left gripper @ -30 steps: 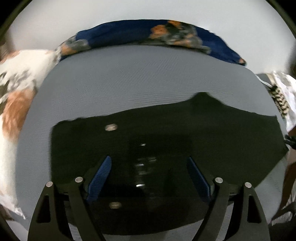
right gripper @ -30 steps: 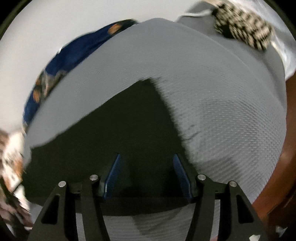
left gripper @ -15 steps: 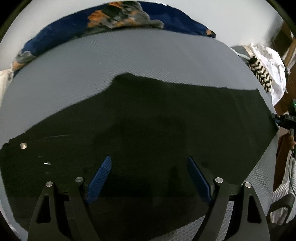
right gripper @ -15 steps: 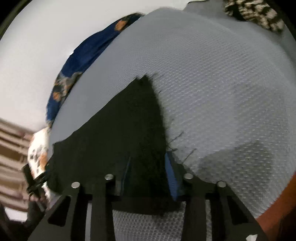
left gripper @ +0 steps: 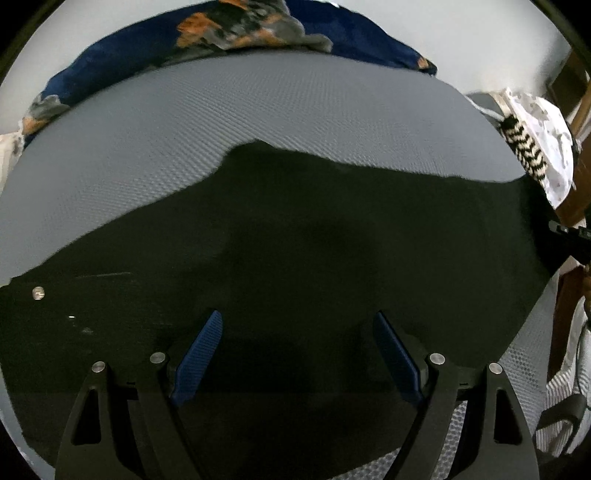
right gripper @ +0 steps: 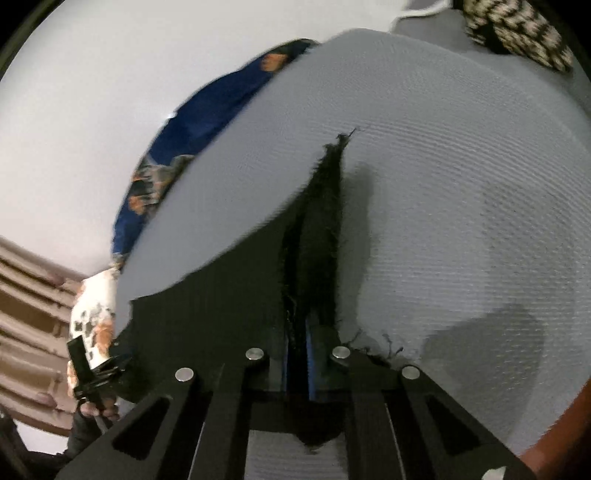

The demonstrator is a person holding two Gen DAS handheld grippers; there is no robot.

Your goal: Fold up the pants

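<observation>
Black pants (left gripper: 314, 240) lie spread flat across a grey textured bed surface (left gripper: 258, 110). A metal button (left gripper: 38, 292) shows at their left end. My left gripper (left gripper: 297, 328) hangs open just above the middle of the pants, holding nothing. My right gripper (right gripper: 297, 332) is shut on the frayed hem end of the pants (right gripper: 321, 221) and lifts that edge into a raised ridge off the bed (right gripper: 461, 184). The right gripper also shows at the right edge of the left wrist view (left gripper: 570, 240).
A blue floral cloth (left gripper: 240, 33) lies along the far edge of the bed. A black-and-white knit item (left gripper: 524, 144) and white spotted fabric (left gripper: 550, 147) sit at the right end. A white and orange floral cloth (right gripper: 94, 314) lies at the left end.
My right gripper closed on the pants' hem end and raised it off the bed. My left gripper shifted right along the pants and stayed open.
</observation>
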